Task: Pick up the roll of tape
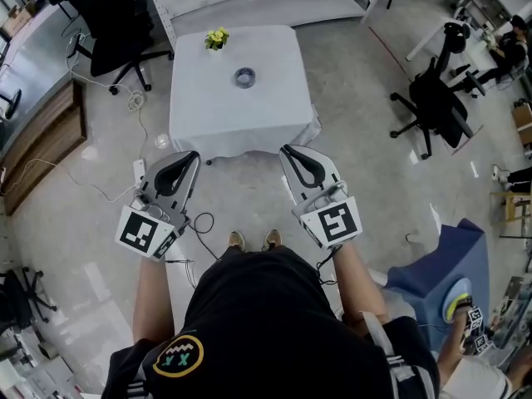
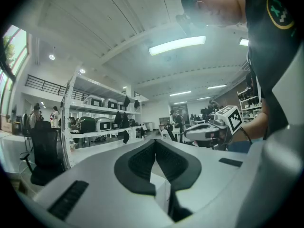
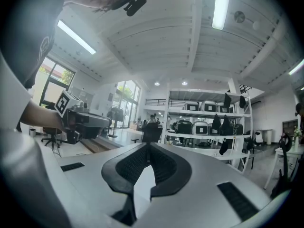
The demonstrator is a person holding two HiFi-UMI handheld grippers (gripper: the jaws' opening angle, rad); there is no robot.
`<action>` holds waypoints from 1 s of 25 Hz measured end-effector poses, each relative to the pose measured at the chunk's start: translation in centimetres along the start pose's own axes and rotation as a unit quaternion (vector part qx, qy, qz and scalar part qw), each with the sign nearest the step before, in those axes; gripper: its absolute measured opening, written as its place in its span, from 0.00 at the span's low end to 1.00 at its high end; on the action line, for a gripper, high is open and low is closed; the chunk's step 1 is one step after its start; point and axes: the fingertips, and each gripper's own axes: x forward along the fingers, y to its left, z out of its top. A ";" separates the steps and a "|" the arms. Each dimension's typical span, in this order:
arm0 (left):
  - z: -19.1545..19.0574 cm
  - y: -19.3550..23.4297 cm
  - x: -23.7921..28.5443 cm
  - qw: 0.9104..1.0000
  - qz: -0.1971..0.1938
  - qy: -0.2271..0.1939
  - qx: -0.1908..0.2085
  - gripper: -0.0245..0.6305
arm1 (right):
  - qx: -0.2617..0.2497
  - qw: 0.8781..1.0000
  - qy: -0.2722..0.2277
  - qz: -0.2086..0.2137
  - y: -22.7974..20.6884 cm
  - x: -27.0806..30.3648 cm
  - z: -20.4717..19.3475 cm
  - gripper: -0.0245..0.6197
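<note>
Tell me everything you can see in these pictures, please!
Table: one, covered with a white cloth, straight ahead of the person.
Roll of tape: one, grey, lying flat near the table's middle.
Flowers: one small bunch, yellow, at the table's far edge.
Office chairs: two, black, one far left, the other right of the table.
Shelf rack: one, white, holding dark cases, across the room.
Cables: a few, black and white, on the grey floor at left.
Shoes: two, tan, below the table's near edge.
Left tool: one, white with black pads, jaws together, empty.
Right tool: one, white with black pads, jaws together, empty.
</note>
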 end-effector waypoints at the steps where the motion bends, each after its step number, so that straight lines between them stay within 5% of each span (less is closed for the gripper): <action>1: -0.1 0.0 0.0 1.000 0.000 0.000 0.000 0.07 | 0.000 1.000 0.000 0.001 0.0 0.0 0.0 0.10; 7: 0.0 0.0 0.1 1.000 -0.001 0.000 -0.002 0.07 | 0.003 1.000 0.000 0.010 0.2 -0.1 0.0 0.18; 16: -0.1 -0.2 0.4 1.000 -0.003 0.003 -0.003 0.07 | 0.004 0.999 0.005 0.032 0.5 -0.5 -0.3 0.47; 23: -0.3 -0.2 0.3 1.000 -0.004 0.003 -0.004 0.07 | -0.006 0.998 0.016 0.059 1.5 0.0 -0.8 0.96; 25: -0.3 -0.3 0.4 1.000 -0.004 0.003 -0.004 0.07 | -0.014 0.998 0.014 0.066 1.7 0.0 -0.8 0.97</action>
